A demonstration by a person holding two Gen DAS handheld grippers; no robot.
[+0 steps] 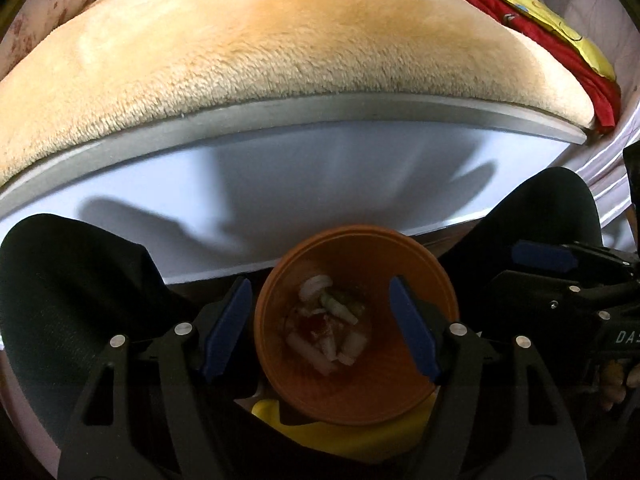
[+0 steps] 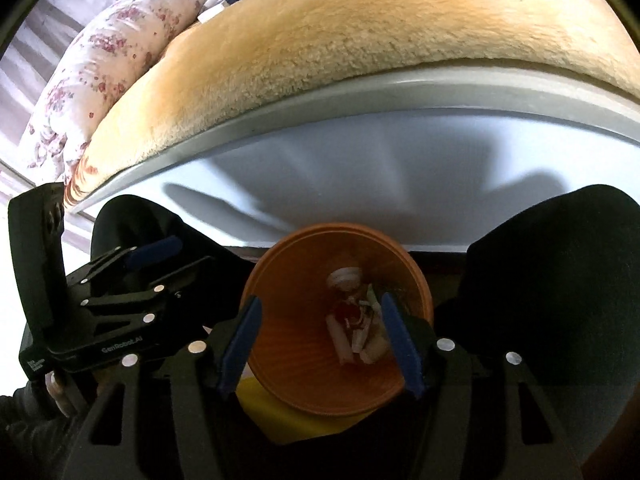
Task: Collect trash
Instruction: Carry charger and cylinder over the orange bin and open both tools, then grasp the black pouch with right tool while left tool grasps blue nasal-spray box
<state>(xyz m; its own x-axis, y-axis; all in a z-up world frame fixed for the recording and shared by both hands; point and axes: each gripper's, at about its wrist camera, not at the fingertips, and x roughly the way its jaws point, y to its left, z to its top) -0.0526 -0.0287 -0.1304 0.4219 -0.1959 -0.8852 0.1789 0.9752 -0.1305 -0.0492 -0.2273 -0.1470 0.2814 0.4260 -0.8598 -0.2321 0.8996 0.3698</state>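
Fingers (image 1: 228, 320) of both grippers spread empty above orange bin (image 1: 400, 392)

An orange bin (image 2: 304, 368) sits dead centre, crumpled wrappers (image 2: 356, 320) heaped inside. The right gripper (image 2: 324, 344) hangs over it, jaws parted, nothing between them. The left gripper (image 2: 132, 280) shows at nine o'clock; a plush blanket (image 2: 340, 40) fills twelve.

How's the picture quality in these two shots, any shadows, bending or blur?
Left wrist view: the lens bows the bed edge into an arc; dark shadows fall on the white bed side. Right wrist view: same bowing, and the trash inside the orange bin looks soft and dim.
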